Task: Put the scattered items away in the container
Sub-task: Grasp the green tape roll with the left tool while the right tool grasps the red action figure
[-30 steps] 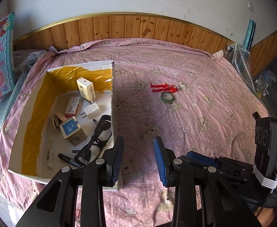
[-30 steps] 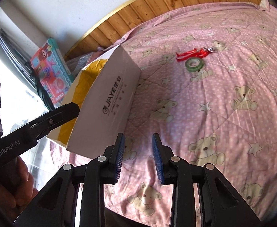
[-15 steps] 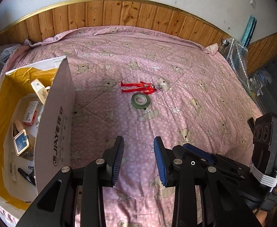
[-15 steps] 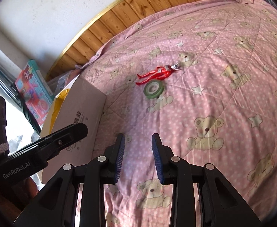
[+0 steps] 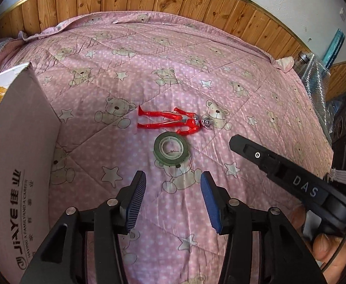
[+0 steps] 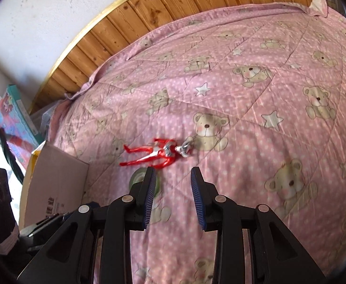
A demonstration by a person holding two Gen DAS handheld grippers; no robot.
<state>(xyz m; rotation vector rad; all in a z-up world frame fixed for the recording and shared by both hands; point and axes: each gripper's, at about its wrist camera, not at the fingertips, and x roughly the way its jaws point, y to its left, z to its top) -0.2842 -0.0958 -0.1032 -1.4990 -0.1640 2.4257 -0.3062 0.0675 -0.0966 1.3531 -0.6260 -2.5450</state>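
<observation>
Bright daylight, blown out at the right-wrist view's left edge; heavy fisheye curving, dark corners; red figure (image 6: 157, 155) motion-smeared there.

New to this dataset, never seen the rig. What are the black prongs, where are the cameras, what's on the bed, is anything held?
There is no robot: a person holds a two-finger gripper in each hand, each with a fisheye camera looking along its fingers. One picture looks out past the left gripper, the other past the right gripper. Both are open and hold nothing. On the pink quilt lie a red toy figure and a green tape roll, close together; whether they touch is unclear. The cardboard box stands at the left.
</observation>
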